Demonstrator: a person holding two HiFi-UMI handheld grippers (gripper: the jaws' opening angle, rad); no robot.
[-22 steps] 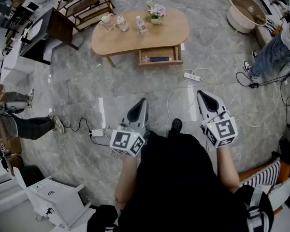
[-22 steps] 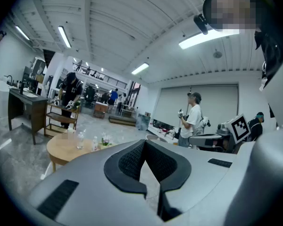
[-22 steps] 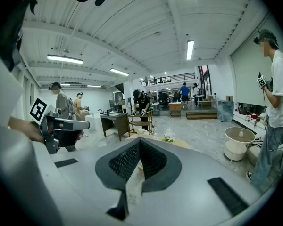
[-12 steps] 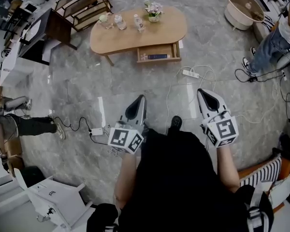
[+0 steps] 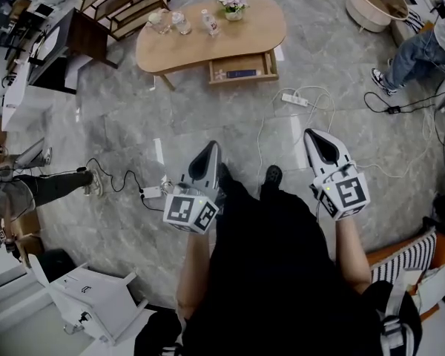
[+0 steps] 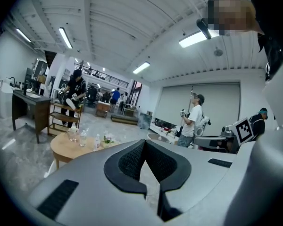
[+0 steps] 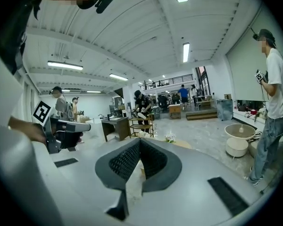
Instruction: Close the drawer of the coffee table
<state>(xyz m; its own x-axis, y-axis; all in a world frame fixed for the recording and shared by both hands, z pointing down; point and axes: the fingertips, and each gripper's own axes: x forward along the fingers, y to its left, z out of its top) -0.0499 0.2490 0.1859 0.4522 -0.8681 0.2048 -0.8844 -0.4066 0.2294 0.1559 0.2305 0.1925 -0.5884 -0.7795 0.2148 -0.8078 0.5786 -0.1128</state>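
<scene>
— Where is the drawer [image 5: 241, 71]?
— It stands pulled out of the front of the coffee table [image 5: 208, 43], well apart from the person across the floor. The left gripper [image 5: 210, 154] and right gripper [image 5: 317, 141] are both pressed together, with nothing between the jaws.
— What could go wrong?
— A power strip [image 5: 295, 99] and loose cables [image 5: 261, 143] lie in between, so a foot could snag. A hard, off-centre shove might jam the drawer or topple the bottles [image 5: 182, 22].
</scene>
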